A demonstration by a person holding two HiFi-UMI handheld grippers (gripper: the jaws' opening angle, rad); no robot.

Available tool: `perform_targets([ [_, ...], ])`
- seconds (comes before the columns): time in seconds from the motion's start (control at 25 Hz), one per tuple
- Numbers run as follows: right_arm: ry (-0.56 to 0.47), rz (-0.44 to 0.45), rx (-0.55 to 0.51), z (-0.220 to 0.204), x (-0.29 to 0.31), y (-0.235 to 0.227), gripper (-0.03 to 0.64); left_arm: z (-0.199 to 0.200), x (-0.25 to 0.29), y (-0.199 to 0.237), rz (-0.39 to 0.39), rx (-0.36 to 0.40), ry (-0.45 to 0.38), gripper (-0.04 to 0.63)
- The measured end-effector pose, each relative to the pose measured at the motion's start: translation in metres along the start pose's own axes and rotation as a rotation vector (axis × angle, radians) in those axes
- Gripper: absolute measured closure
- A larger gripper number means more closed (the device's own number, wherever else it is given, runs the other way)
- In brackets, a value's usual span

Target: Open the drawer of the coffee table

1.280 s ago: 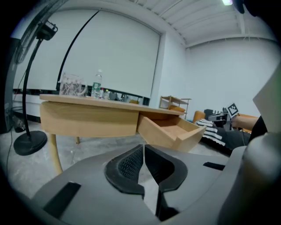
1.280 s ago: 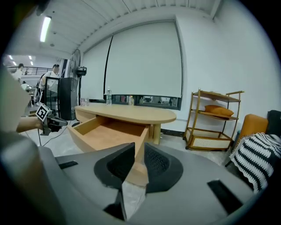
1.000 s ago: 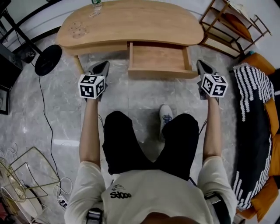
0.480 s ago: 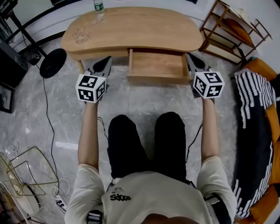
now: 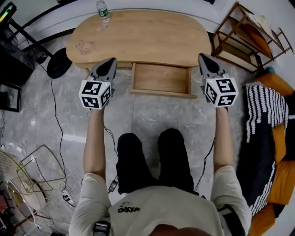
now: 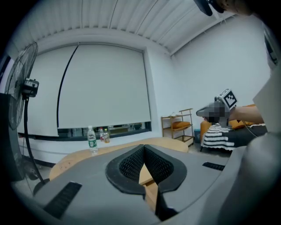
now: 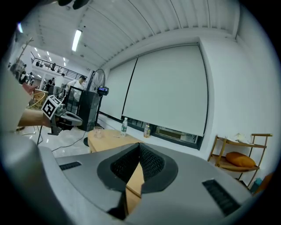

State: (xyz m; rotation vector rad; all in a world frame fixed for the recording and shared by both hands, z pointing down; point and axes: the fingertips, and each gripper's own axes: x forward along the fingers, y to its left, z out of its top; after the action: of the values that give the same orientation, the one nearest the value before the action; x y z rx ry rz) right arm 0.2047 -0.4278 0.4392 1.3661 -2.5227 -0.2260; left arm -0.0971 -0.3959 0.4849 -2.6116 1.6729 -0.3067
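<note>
Drawer pulled out at the coffee table's front edge. Left gripper and right gripper flank it, jaws pressed together, both empty.

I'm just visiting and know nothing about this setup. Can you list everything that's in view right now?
coffee table: one, light wood, top centre of the head view.
drawer: one, light wood, pulled open under the table, nothing inside.
water bottle: one, clear with a green label, far left edge of the tabletop.
round base: one, black, on the floor left of the table.
shelf rack: one, wooden, upper right.
striped blanket: one, black and white, right side, over orange seating.
left gripper: one, grey, shut and empty, left of the drawer.
right gripper: one, grey, shut and empty, right of the drawer.
legs: two, in black shorts, bottom centre.
</note>
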Motion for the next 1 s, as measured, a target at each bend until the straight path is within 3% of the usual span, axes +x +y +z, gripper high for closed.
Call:
perform_targets([
  [0.16, 0.010, 0.002, 0.015, 0.077, 0.001, -0.021, 0.611, 0.088, -0.008, 0.019, 0.026, -0.003, 0.006, 0.577],
  [0.4, 0.021, -0.001, -0.026, 0.220, -0.023, -0.047, 0.611, 0.231, -0.039, 0.022, -0.009, 0.054, 0.013, 0.577],
  [0.6, 0.039, -0.016, -0.058, 0.323, -0.056, -0.056, 0.611, 0.340, -0.075, 0.029, -0.025, 0.052, -0.016, 0.577],
  [0.8, 0.025, -0.029, -0.051, 0.394, -0.101, -0.062, 0.611, 0.419, -0.121, 0.014, -0.020, 0.058, -0.033, 0.577],
  [1.0, -0.008, -0.033, -0.053, 0.450, -0.132, -0.031, 0.611, 0.461, -0.171, 0.017, -0.037, 0.058, -0.051, 0.577],
])
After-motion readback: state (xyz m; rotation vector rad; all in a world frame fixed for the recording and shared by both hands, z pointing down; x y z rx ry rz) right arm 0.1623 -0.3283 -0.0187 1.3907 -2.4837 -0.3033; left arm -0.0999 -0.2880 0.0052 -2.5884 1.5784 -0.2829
